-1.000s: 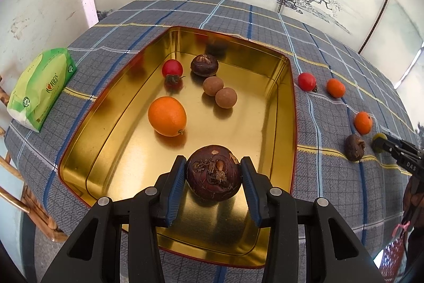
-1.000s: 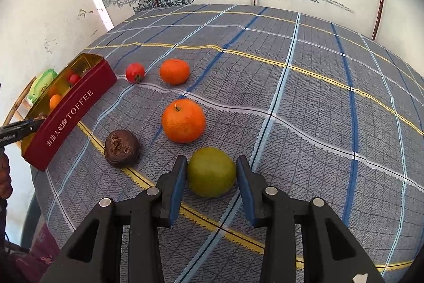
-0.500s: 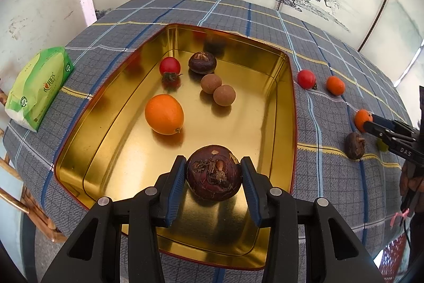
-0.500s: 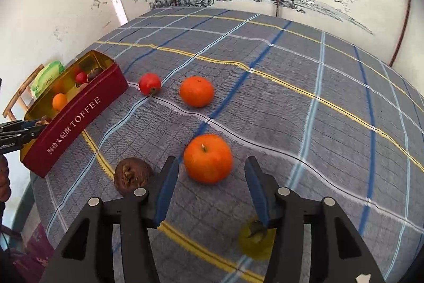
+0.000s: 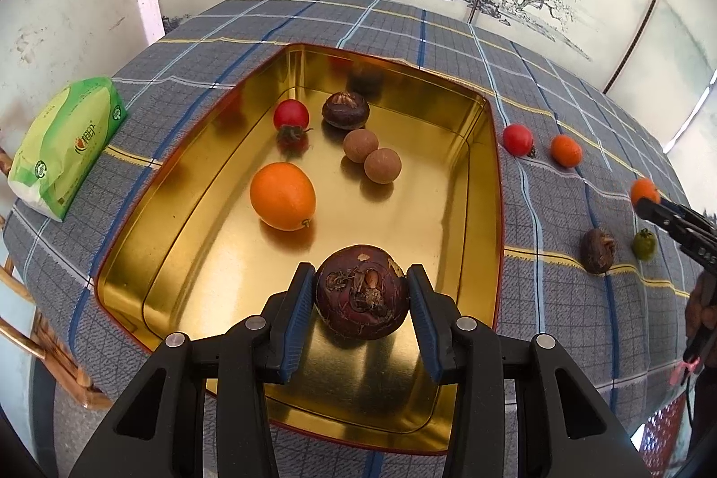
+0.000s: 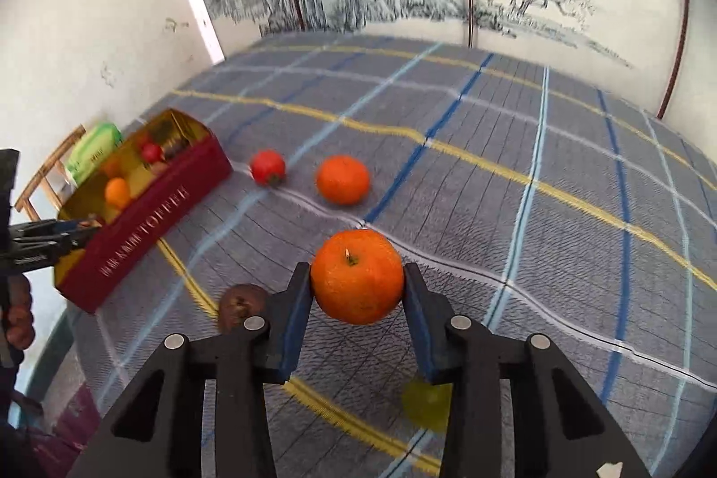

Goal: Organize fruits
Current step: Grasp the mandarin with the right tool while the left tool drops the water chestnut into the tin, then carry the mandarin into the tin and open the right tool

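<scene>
— What is each gripper doing?

— The left gripper (image 5: 362, 299) pinches a dark brown water chestnut (image 5: 362, 292) between its blue pads, low over the near end of the gold tin (image 5: 488, 173). The right gripper (image 6: 357, 299) has its pads against both sides of a tangerine (image 6: 357, 282) on the plaid tablecloth (image 6: 515, 146).

— How many fruits are in the tin?

— Five lying loose: one orange (image 5: 282, 195), one red cherry tomato (image 5: 291, 114), one more dark chestnut (image 5: 346, 110) and two tan longans (image 5: 360, 145) touching each other. The tin's red outer wall reads TOFFEE.

— And outside it?

— Besides the gripped tangerine, four on the cloth: a red tomato (image 6: 267, 167), a second tangerine (image 6: 343, 180), a brown chestnut (image 6: 239, 305) just left of the right gripper, and a small green fruit (image 6: 425, 406) under its right finger. A green tissue pack (image 5: 67, 153) lies left of the tin.
</scene>
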The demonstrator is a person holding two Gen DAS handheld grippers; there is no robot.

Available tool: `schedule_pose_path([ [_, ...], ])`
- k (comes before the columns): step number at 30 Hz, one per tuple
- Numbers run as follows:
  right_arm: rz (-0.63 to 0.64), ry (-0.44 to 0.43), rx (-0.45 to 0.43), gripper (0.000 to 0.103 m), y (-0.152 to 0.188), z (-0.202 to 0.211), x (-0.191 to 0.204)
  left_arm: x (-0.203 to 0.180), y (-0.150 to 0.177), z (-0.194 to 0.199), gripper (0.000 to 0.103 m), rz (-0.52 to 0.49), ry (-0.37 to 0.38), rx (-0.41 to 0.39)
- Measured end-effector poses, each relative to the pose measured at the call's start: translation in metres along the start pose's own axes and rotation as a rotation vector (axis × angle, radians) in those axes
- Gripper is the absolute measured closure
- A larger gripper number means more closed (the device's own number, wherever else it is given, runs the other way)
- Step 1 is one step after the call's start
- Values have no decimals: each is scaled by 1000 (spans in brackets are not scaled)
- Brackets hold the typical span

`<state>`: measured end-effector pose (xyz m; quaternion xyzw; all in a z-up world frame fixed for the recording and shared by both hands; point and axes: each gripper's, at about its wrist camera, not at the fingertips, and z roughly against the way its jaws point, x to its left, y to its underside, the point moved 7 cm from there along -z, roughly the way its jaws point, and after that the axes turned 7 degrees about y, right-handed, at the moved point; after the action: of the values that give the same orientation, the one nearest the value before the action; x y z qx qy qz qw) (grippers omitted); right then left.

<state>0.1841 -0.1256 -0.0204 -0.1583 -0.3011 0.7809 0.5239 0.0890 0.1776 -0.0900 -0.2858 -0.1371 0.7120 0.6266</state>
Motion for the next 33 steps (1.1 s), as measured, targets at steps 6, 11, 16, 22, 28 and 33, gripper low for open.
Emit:
schedule_pose_path([
  [6, -2, -21, -34, 66, -8, 19, 9, 6, 1, 0, 60, 13, -10, 4],
  [11, 28, -44, -72, 66, -21, 30, 30, 6, 1, 1, 60, 5, -11, 1],
  [16, 66, -74, -87, 66, -29, 35, 55, 10, 1, 4, 60, 9, 0, -6],
  [22, 91, -130, -99, 66, -41, 34, 83, 16, -5, 20, 49, 38, 14, -58],
  [28, 145, -218, -99, 66, -52, 27, 129, 27, -4, 43, 49, 53, -14, -111],
  [33, 212, -289, -53, 66, -48, 3, 179, 28, 7, 53, 49, 0, -82, -106],
])
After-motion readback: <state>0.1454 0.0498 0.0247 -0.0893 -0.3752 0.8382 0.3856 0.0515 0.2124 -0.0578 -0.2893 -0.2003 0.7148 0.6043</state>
